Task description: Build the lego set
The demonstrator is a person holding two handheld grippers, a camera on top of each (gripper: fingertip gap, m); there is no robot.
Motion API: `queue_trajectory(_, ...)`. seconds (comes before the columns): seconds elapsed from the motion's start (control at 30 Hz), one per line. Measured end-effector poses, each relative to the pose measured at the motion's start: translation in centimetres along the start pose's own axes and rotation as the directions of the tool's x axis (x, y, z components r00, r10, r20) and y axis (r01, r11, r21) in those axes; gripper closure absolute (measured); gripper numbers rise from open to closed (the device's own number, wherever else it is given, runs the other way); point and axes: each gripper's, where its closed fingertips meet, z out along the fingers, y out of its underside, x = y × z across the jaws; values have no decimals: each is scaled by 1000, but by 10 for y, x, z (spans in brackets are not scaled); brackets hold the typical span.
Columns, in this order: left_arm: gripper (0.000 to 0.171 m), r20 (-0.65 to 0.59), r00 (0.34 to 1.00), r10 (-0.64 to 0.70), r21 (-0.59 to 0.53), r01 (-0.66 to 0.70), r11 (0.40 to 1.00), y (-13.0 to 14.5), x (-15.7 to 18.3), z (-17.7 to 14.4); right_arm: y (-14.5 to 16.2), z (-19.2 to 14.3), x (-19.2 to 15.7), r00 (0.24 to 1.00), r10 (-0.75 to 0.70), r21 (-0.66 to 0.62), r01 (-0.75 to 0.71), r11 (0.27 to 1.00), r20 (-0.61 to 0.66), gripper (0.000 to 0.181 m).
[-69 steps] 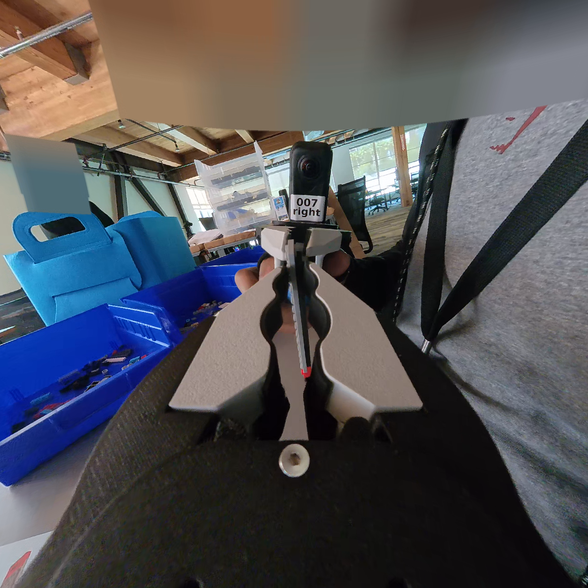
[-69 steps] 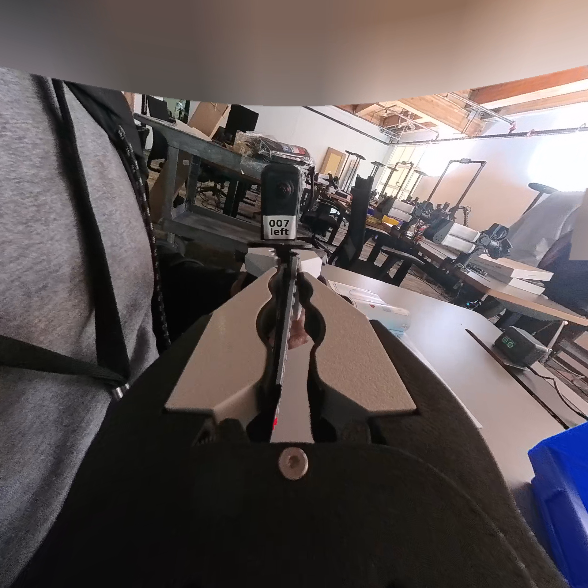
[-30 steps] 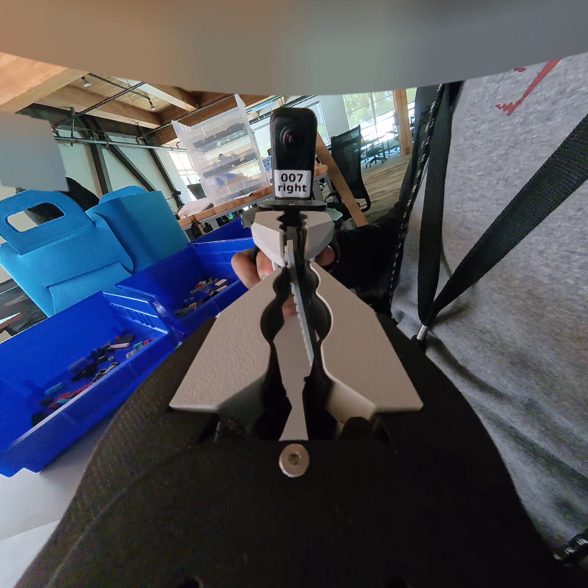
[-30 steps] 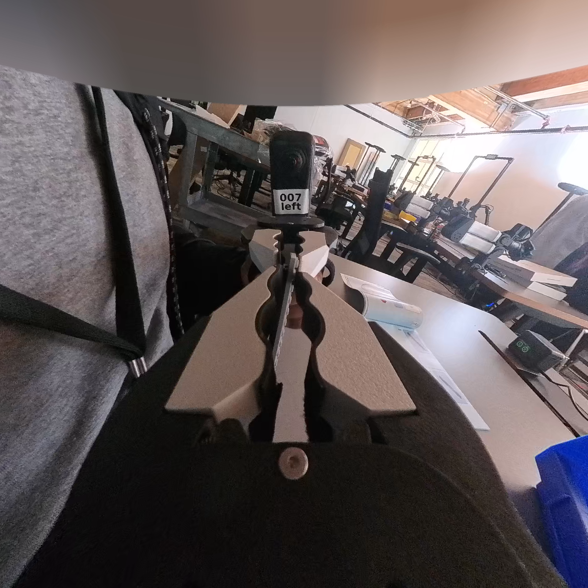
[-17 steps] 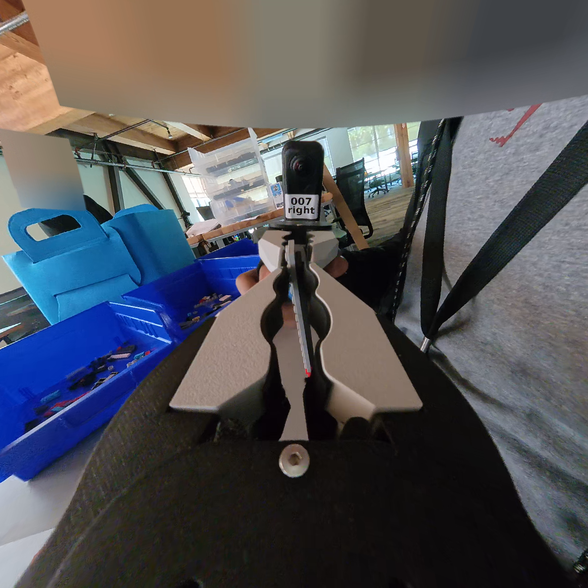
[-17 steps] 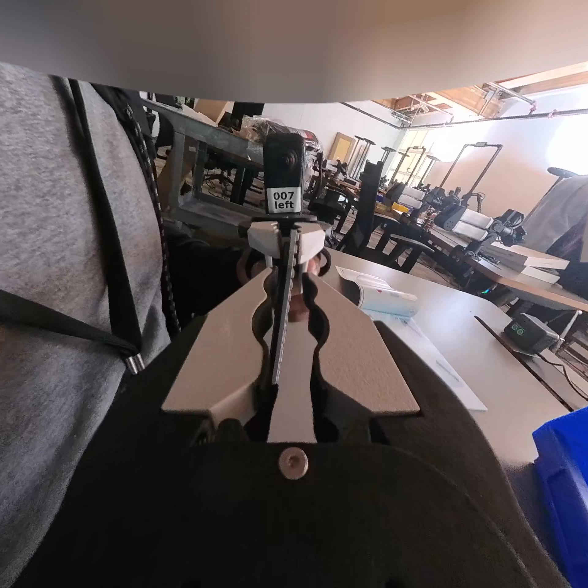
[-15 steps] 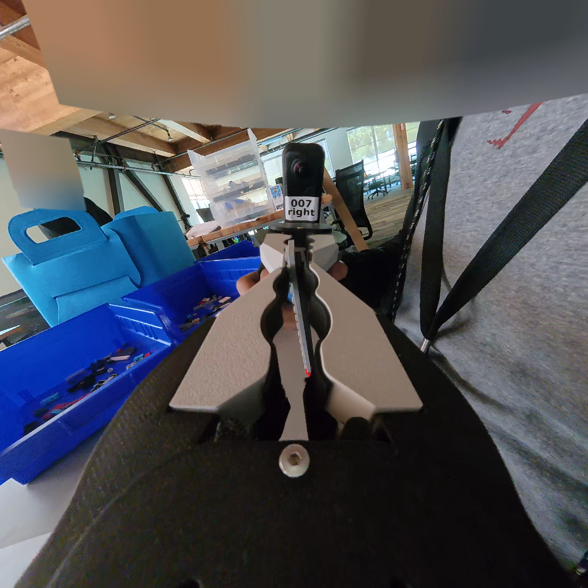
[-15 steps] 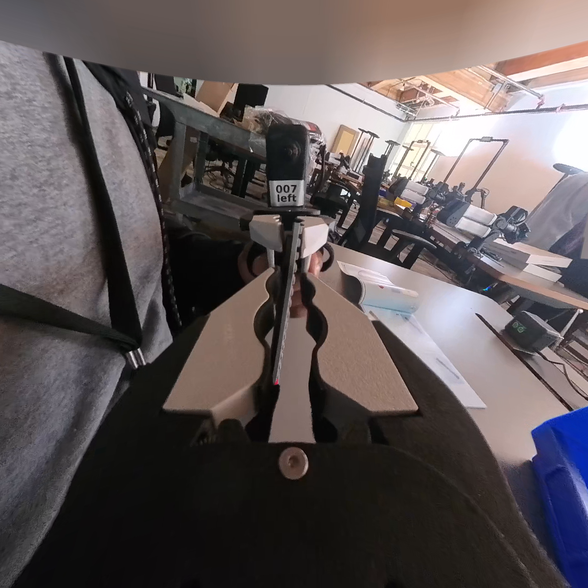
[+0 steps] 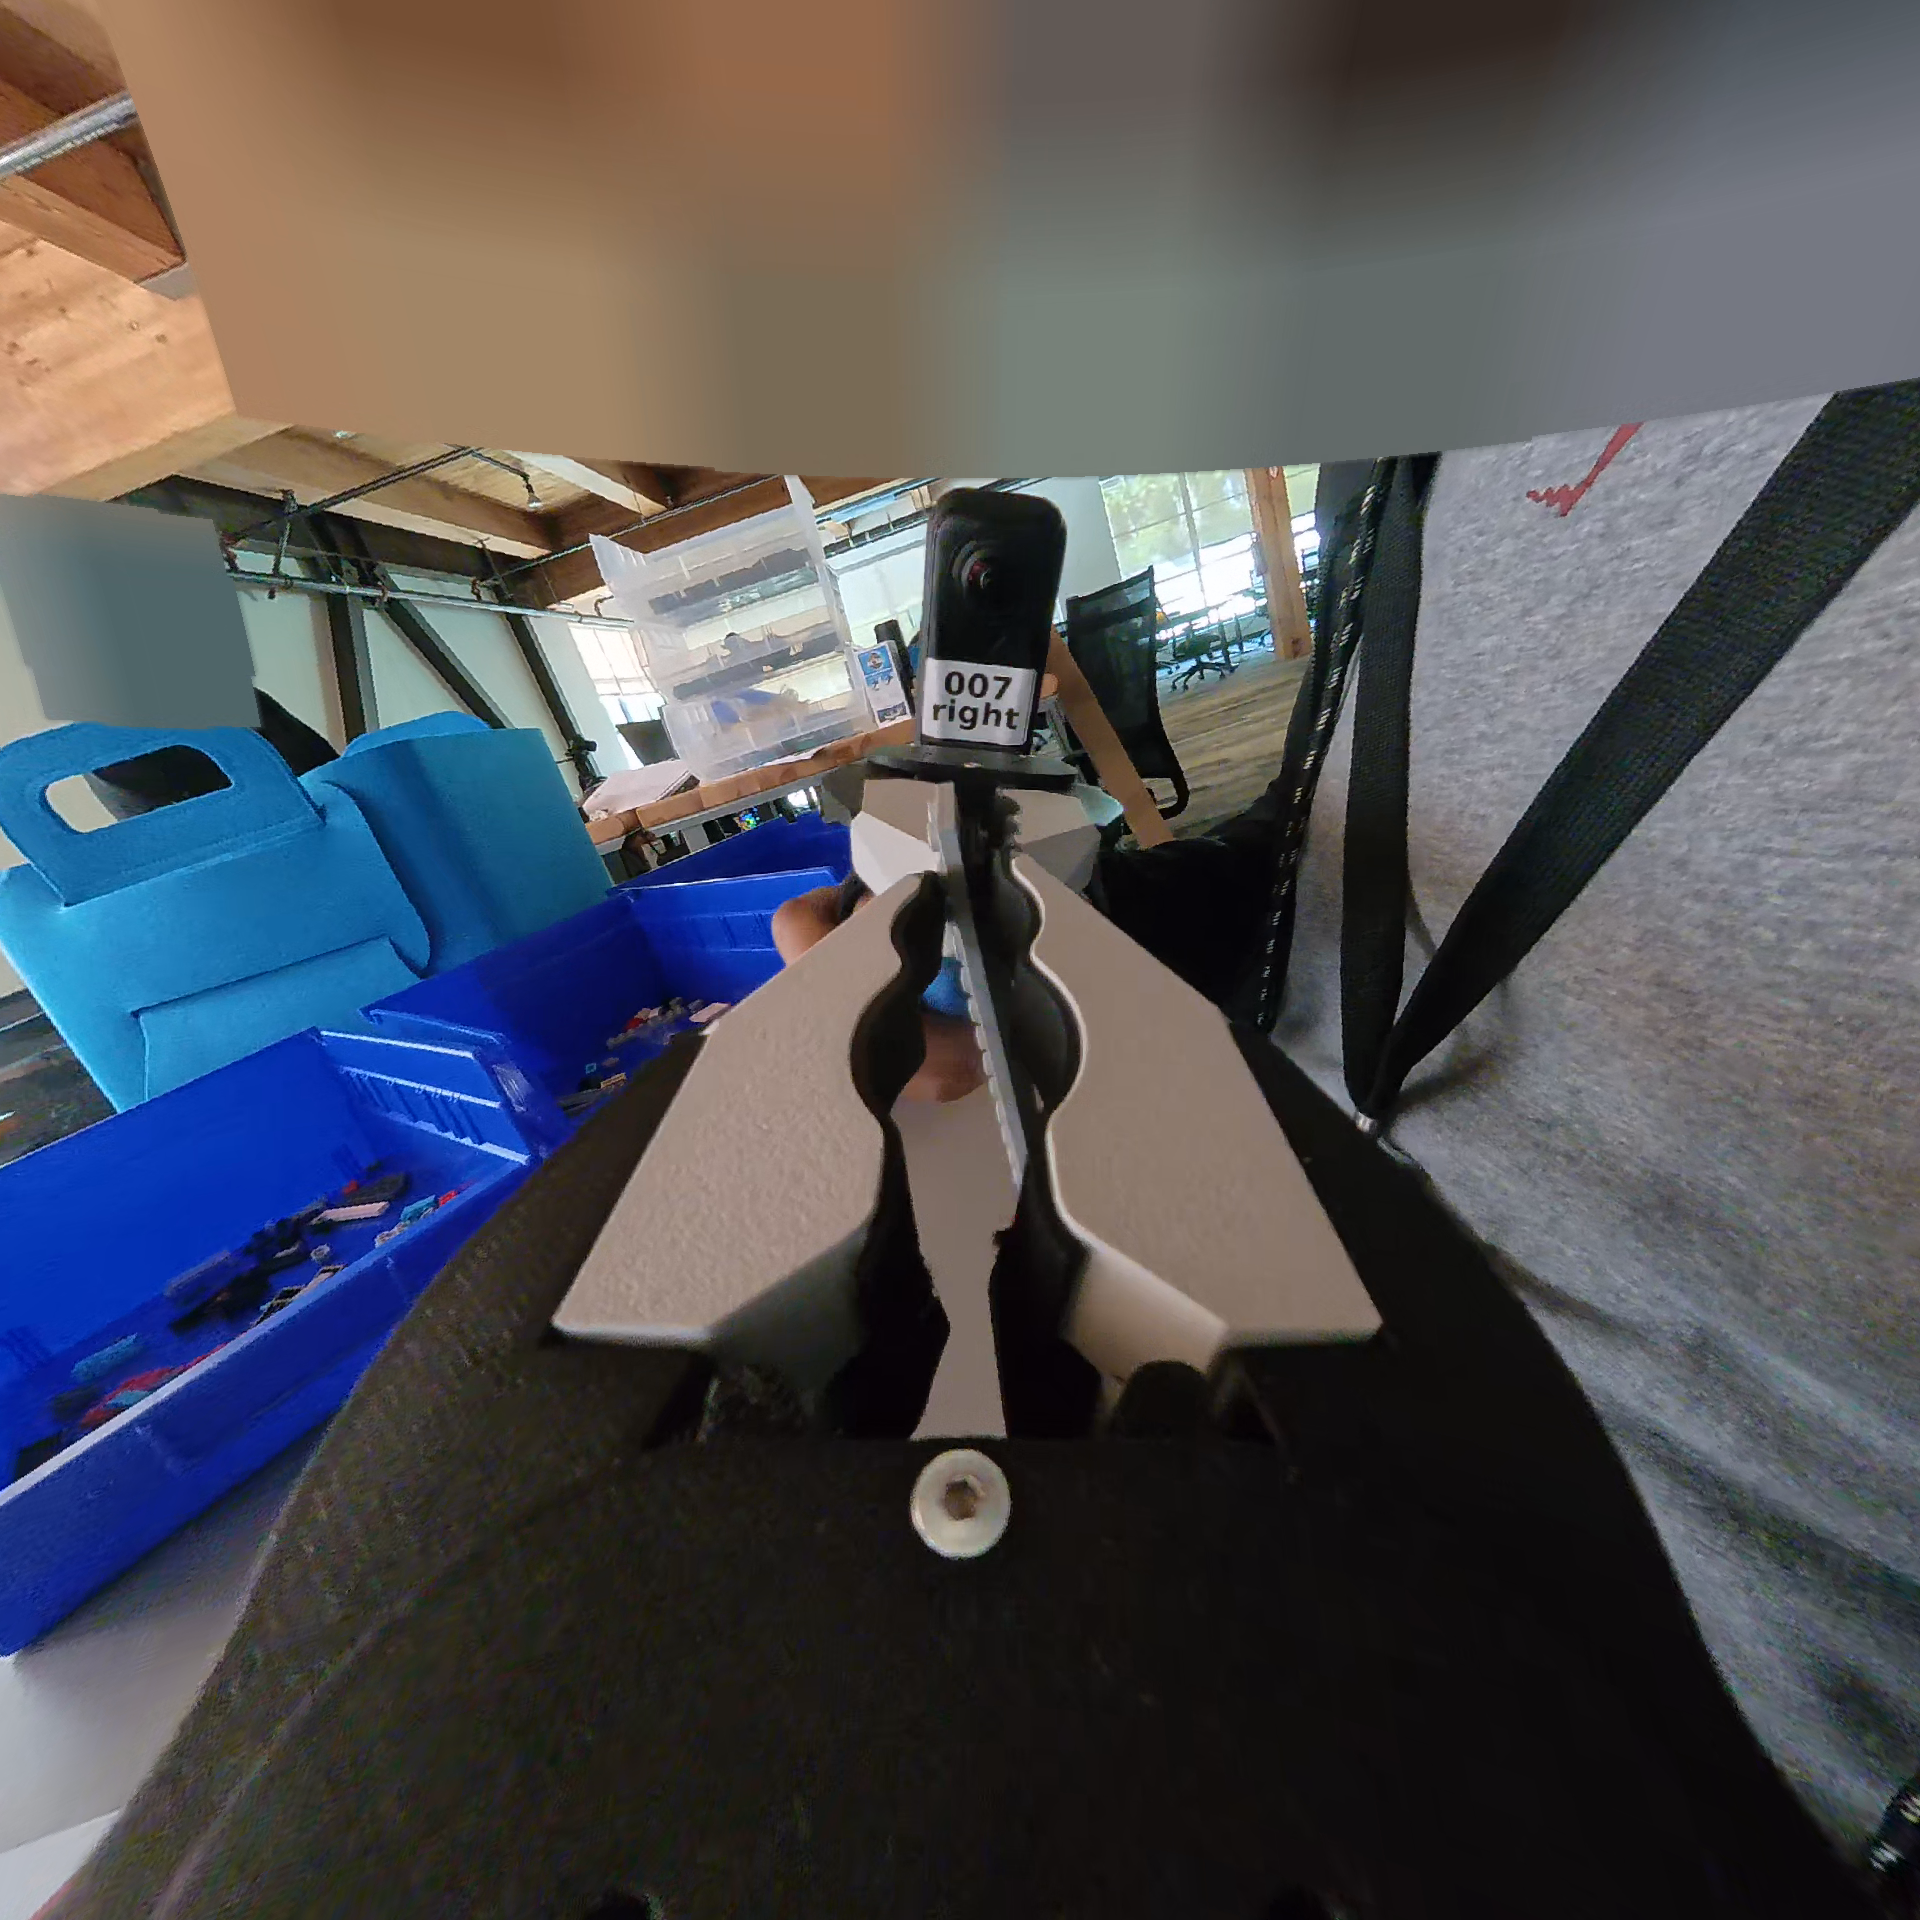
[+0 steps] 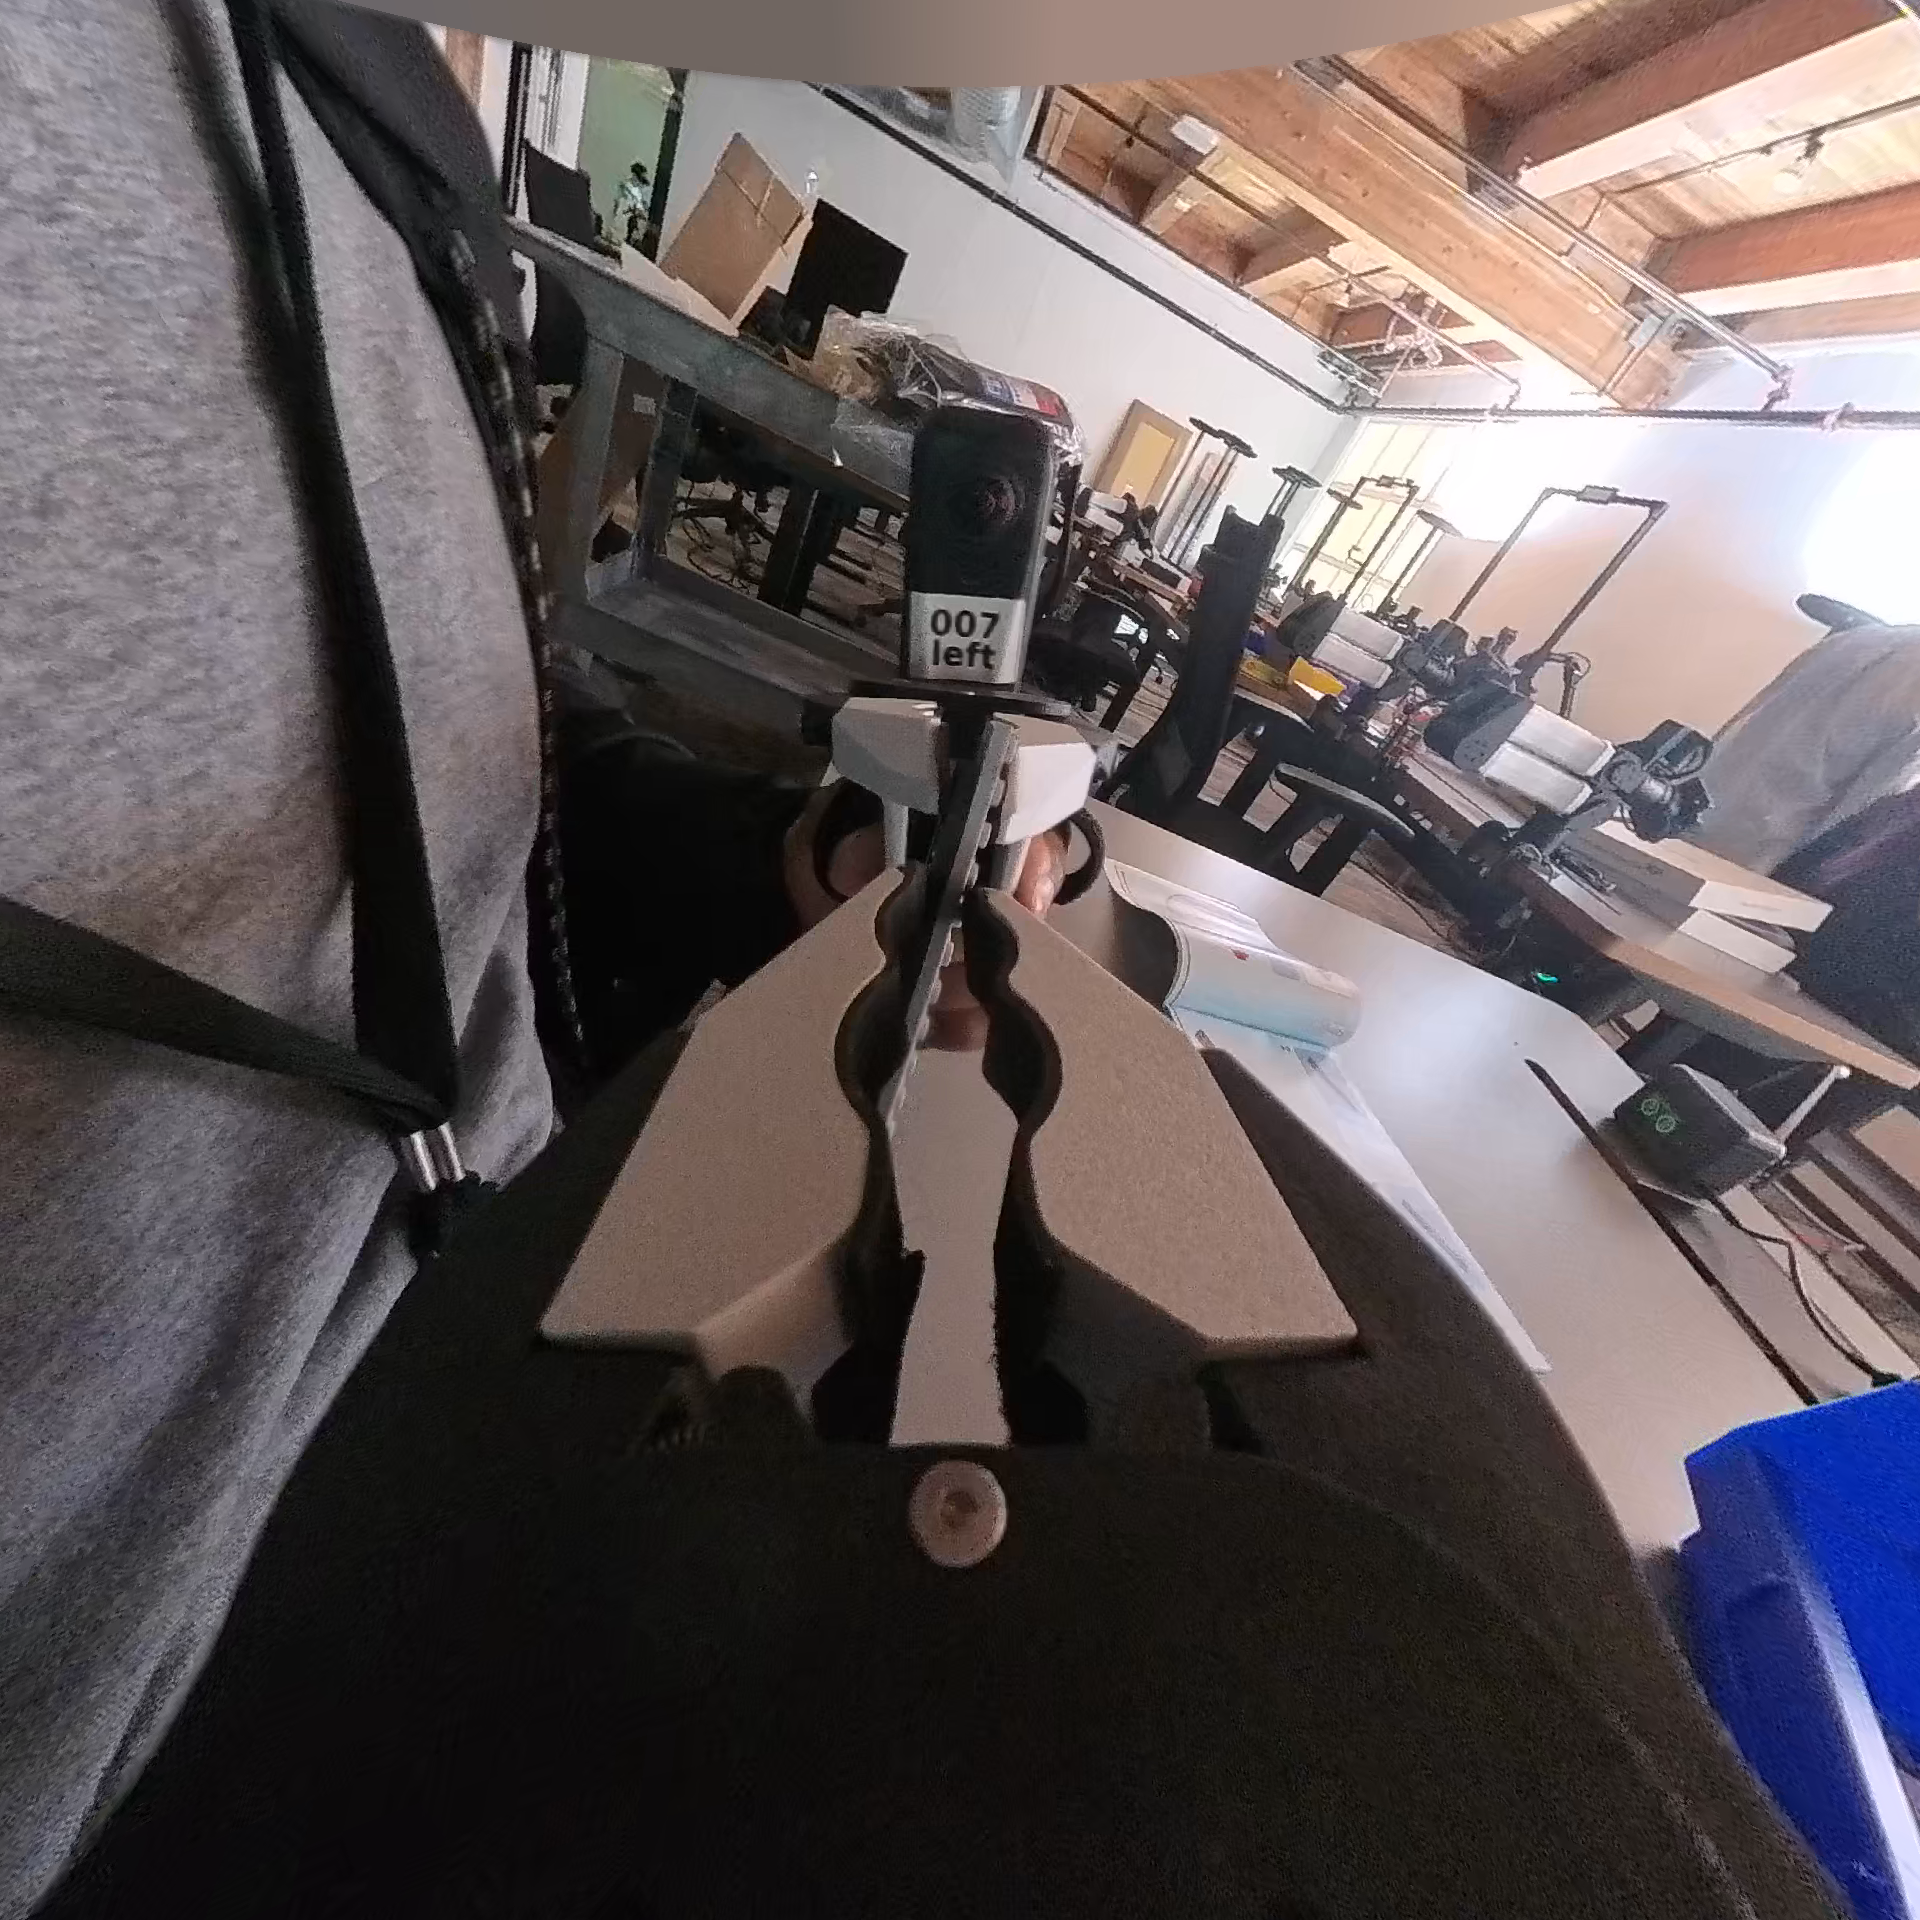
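Note:
A long thin grey Lego piece [image 9: 987, 1049], seen edge-on with its studs showing, spans between my two grippers, which face each other in front of a person's grey shirt. My left gripper [image 9: 971, 904] is shut on one end of it. My right gripper [image 10: 940, 899] is shut on the other end of the same piece [image 10: 930, 966]. The right gripper also shows opposite in the left wrist view [image 9: 971, 842], and the left gripper opposite in the right wrist view [image 10: 966, 774]. The piece is held in the air, above the table.
Two blue bins [image 9: 94, 1226] [image 9: 582, 977] of loose Lego pieces stand at the left, with light blue felt bags [image 9: 208, 883] behind. An open instruction booklet [image 10: 1247, 982] lies on the white table [image 10: 1475, 1122], with a black device [image 10: 1683, 1132] beyond and a blue bin corner [image 10: 1818, 1558]. Left and right tips are no more than a few centimetres apart.
Both grippers stay shut on the long piece. The pair has rocked slightly and tilted, so the views lean. The red end seen earlier between the fingers no longer shows.

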Motion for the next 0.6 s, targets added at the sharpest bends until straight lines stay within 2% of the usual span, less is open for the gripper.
queue_trajectory(0.23, 163, 2, 1000, -8, -7, 8, 1000, 2, -1, 0, 2, 0, -1, 999, -34, -29, 34, 999, -3, 173)
queue_trajectory(0.37, 161, 15, 997, -76, 6, 76, 997, 3, -5, -1, 3, -1, 4, 999, -44, -34, 43, 998, -30, 173)
queue_trajectory(0.43, 148, 11, 992, -126, 14, 126, 992, 4, -7, -4, 3, -2, 5, 997, -66, -34, 65, 997, -44, 173)
queue_trajectory(0.6, 149, -20, 987, -157, -69, 155, 985, 18, -2, -3, 3, -2, 7, 988, -141, -53, 137, 989, -68, 173)
